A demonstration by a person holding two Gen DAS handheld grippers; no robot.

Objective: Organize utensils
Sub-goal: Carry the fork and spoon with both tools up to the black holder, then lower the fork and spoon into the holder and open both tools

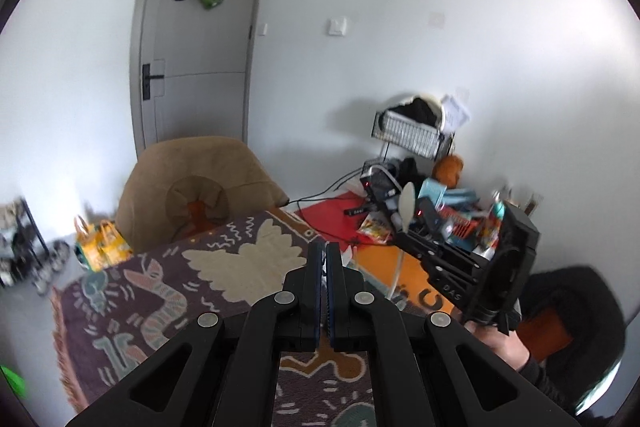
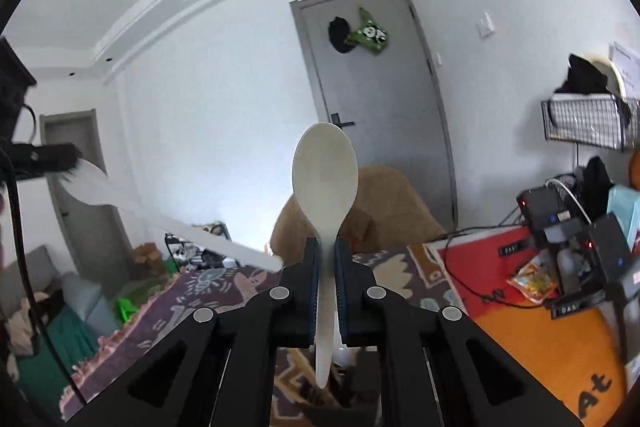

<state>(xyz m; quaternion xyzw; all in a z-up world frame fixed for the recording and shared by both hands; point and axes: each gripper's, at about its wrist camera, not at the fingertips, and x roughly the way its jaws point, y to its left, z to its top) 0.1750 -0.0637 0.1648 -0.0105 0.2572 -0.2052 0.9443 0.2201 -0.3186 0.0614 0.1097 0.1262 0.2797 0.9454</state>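
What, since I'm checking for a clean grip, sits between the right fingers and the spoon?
Nothing visible. The spoon has its handle directly between the right gripper fingers, bowl up. Another white utensil slants in from the left, ending beside them.

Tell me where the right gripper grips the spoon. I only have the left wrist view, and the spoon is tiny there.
Observer: The right gripper clamps the spoon at its neck, just below the upright bowl. Most of the handle runs back toward the camera.
Operator: Any other utensil around it?
Observer: Yes. A second white utensil slants across the left of the right wrist view, with its broad end by a black device. I cannot tell what holds it.
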